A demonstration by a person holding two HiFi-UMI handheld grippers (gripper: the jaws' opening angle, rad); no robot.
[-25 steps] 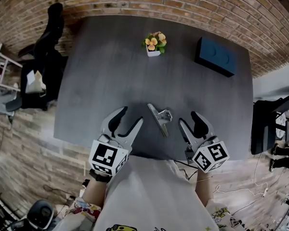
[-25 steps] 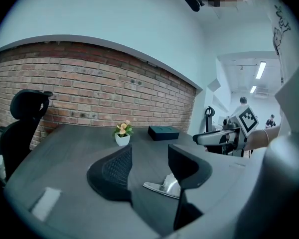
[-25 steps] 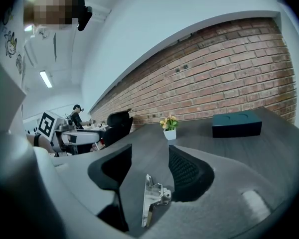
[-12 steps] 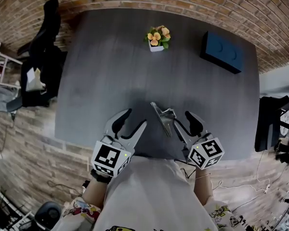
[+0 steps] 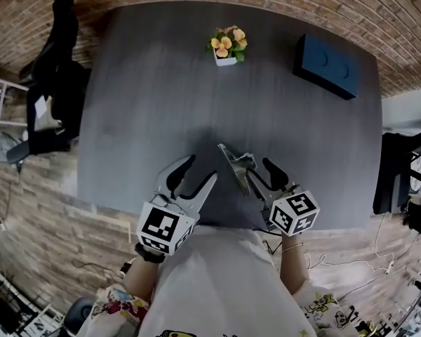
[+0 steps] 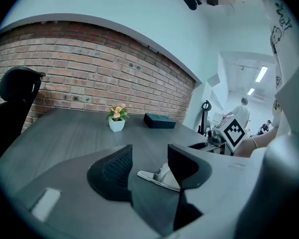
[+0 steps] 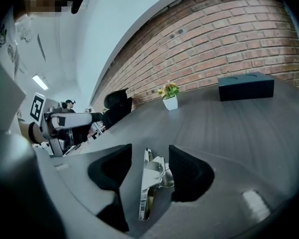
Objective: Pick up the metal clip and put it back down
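The right gripper's (image 7: 147,171) jaws stand apart, and the metal clip (image 7: 152,183) lies on the surface (image 5: 147,104) between them, closer to the right-hand jaw. The clip sits towards the near edge. Just to its left, the left gripper's (image 6: 147,166) jaws are also spread, gripping nothing. Far across the surface stand a small flower pot (image 5: 226,48) and, to its right, a blue box (image 5: 326,65).

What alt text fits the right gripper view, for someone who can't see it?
The right hand-held gripper has its jaws open on either side of a metal clip lying on the dark grey table. Farther back stand a small flower pot and a dark blue box, before a brick wall.
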